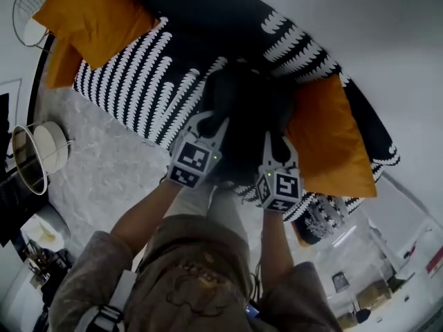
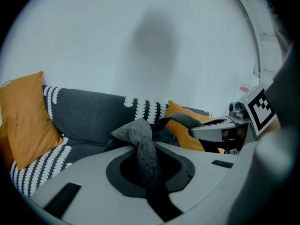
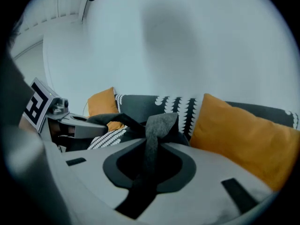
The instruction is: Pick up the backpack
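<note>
The black backpack (image 1: 243,106) hangs in front of the sofa, lifted off the seat between my two grippers. In the head view my left gripper (image 1: 210,122) holds its left side and my right gripper (image 1: 274,142) its right side. The left gripper view has a grey woven strap (image 2: 143,142) pinched between the shut jaws of the left gripper (image 2: 151,175), with the bag bunched beyond them. In the right gripper view, the right gripper (image 3: 149,168) is likewise shut on a dark grey strap (image 3: 157,130). Most of the bag's body is hidden behind the jaws.
A black sofa (image 1: 149,71) with white patterning lies below, with an orange cushion (image 1: 327,138) at its right and another orange cushion (image 1: 97,16) at its left. A round wire basket (image 1: 34,154) stands on the pale carpet (image 1: 104,168) to the left. The person's legs are close to the sofa front.
</note>
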{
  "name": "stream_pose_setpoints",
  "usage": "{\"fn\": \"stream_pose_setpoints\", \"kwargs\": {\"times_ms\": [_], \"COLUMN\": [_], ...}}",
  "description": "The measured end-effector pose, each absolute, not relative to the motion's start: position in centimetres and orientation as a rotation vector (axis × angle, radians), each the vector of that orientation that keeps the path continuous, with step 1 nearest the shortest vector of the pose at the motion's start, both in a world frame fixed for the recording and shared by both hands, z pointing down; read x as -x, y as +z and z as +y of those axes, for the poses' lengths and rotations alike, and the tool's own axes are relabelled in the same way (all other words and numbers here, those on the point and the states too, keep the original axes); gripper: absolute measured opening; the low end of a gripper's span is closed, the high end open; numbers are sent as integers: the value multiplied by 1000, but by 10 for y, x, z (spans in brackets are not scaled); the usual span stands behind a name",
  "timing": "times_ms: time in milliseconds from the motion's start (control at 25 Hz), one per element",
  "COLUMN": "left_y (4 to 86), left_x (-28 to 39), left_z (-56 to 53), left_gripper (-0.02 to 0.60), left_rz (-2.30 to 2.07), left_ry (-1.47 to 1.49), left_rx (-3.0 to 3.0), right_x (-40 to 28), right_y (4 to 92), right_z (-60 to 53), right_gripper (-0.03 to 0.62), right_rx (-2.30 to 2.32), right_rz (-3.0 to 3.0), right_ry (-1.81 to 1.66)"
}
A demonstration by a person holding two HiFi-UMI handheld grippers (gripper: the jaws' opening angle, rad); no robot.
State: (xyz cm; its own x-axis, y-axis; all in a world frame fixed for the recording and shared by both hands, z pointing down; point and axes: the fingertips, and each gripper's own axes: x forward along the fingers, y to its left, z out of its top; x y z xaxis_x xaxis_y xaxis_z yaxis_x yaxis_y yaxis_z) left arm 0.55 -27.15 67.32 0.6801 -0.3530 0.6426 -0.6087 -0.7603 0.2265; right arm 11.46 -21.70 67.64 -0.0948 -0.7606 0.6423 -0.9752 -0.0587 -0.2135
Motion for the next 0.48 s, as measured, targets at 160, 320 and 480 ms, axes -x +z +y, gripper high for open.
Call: {"fn": "stream_pose_setpoints", "kwargs": {"times_ms": [160,320,480], "left_y": [620,574,531], "left_x": [-8,-12,-6], "left_z": [-267,-254,-231], "left_gripper": [25,25,25], "left_rz": [-768,-758,-747], "left_ry": [773,722,700], "left_rx": [-2513,-2567,-2614], "right_x": [-117,-111,-101], "right_y": [629,585,545], "right_z": [-203,-188,-167], "right_gripper": [58,58,58], "right_rx": [-1883,-1882,-1883], "right_rz": [-1923,-1963,-2020], "right_ry": [897,863,867]}}
